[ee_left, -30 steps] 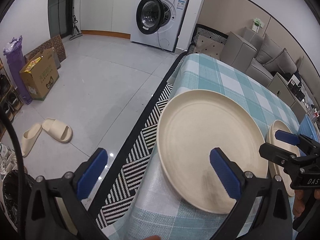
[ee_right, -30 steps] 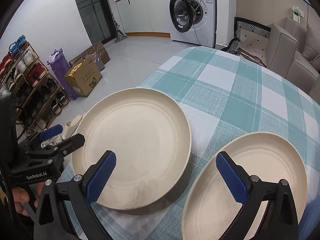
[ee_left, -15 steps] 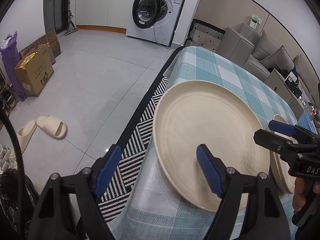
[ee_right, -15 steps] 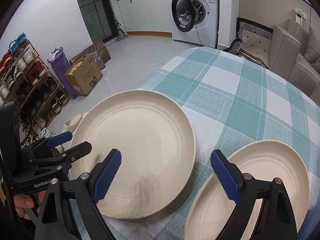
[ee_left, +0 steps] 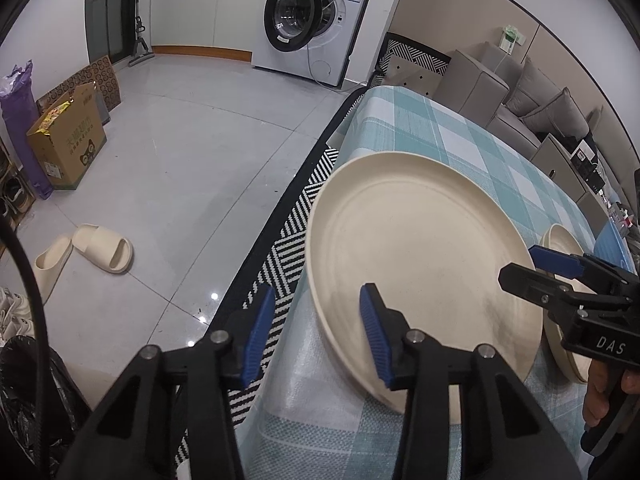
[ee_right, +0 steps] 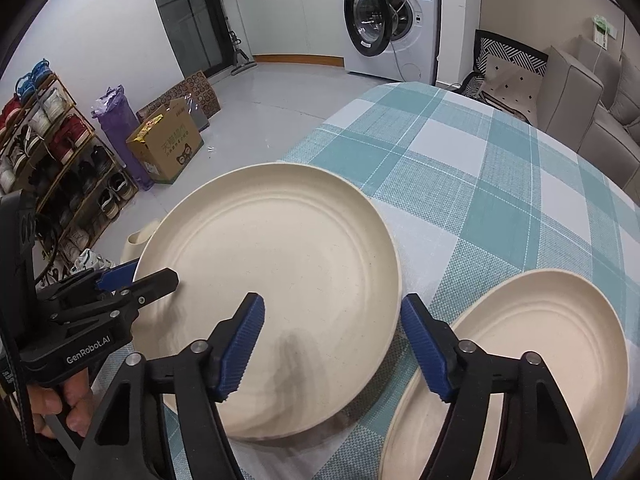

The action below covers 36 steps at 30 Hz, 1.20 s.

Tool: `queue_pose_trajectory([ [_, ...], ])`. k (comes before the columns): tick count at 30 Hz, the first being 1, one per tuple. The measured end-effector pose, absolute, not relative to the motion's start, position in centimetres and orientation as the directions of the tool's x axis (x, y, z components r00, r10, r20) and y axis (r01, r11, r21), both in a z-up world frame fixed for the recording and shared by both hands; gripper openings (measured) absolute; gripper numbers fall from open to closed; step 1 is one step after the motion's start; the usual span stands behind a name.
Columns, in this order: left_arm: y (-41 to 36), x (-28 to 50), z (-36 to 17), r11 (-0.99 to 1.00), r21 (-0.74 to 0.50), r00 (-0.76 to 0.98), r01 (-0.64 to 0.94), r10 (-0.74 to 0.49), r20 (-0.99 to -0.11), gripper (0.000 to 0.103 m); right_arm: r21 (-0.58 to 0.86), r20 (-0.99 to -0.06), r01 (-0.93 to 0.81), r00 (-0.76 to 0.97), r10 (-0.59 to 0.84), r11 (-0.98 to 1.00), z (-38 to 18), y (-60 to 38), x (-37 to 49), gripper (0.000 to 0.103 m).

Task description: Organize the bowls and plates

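A large cream plate lies on the teal checked tablecloth, overhanging the table's left edge; it also shows in the right wrist view. My left gripper is open and straddles the plate's left rim, one finger over the plate, the other outside it. My right gripper is open and straddles the same plate's right rim. A second cream plate lies to the right, next to the right gripper's outer finger. The right gripper also shows in the left wrist view.
The table edge drops to a black-and-white rug and grey tile floor. Slippers, a cardboard box, a shoe rack and a washing machine stand beyond. A grey sofa lines the right side.
Both grippers have narrowed and moved in onto the large plate's opposite rims. The left gripper shifted right so its fingers bracket the rim; the right gripper's fingers now bracket the right rim.
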<state>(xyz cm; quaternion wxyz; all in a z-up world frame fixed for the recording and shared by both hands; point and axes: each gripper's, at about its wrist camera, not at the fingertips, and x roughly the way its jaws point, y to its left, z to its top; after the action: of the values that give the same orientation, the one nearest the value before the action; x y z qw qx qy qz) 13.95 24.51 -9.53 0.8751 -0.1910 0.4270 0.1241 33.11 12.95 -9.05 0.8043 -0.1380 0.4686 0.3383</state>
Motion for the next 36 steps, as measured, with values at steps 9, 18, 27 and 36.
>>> queue_pose_trajectory([
  [9, 24.9, 13.8, -9.7, 0.892, -0.22, 0.598, -0.394, 0.067, -0.799, 0.043, 0.026, -0.86, -0.67, 0.363, 0.358, 0.742, -9.5, 13.8, 32.6, 0.069],
  [18, 25.0, 13.7, -9.6, 0.897, -0.215, 0.602, -0.387, 0.069, -0.796, 0.026, 0.003, -0.861, -0.658, 0.381, 0.336, 0.753, -9.7, 12.8, 31.6, 0.041],
  [27, 24.3, 13.7, -9.1, 0.912, -0.17, 0.607, -0.373, 0.101, -0.788, 0.019, -0.027, -0.835, -0.647, 0.434, 0.339, 0.762, -10.0, 11.8, 30.0, 0.02],
  [36, 24.2, 13.4, -8.7, 0.912, -0.16, 0.614, -0.377, 0.117, -0.781, 0.019, -0.035, -0.82, -0.65, 0.453, 0.35, 0.759, -9.7, 11.7, 29.3, 0.019],
])
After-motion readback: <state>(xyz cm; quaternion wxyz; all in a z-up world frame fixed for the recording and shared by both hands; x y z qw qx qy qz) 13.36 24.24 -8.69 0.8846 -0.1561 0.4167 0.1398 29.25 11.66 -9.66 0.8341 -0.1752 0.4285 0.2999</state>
